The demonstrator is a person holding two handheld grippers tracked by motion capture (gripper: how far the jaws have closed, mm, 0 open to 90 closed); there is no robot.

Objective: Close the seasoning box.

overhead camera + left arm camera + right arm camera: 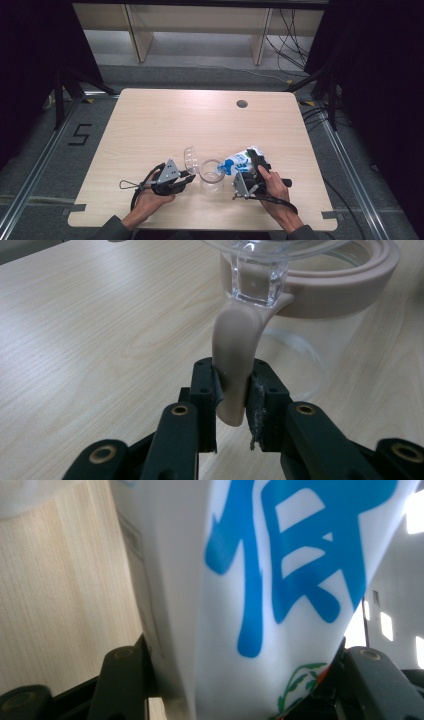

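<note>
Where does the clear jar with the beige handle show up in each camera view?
High view: the clear jar stands low centre, between both grippers.
Left gripper view: its beige handle is centre, clamped by the fingers; the glass body is upper right.
Right gripper view: I cannot make it out behind the carton.
Shared landmark: the wooden table.

Lab (black curtains (30, 60); floor rails (35, 165))

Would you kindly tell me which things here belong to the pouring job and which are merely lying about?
In the job:
- white and blue carton, tipped toward the jar, clamped in the right gripper
- clear jar, lid flipped open
- its beige handle, pinched by the left gripper

Lying about:
- table, with its round cable hole
- cables on the floor
</note>
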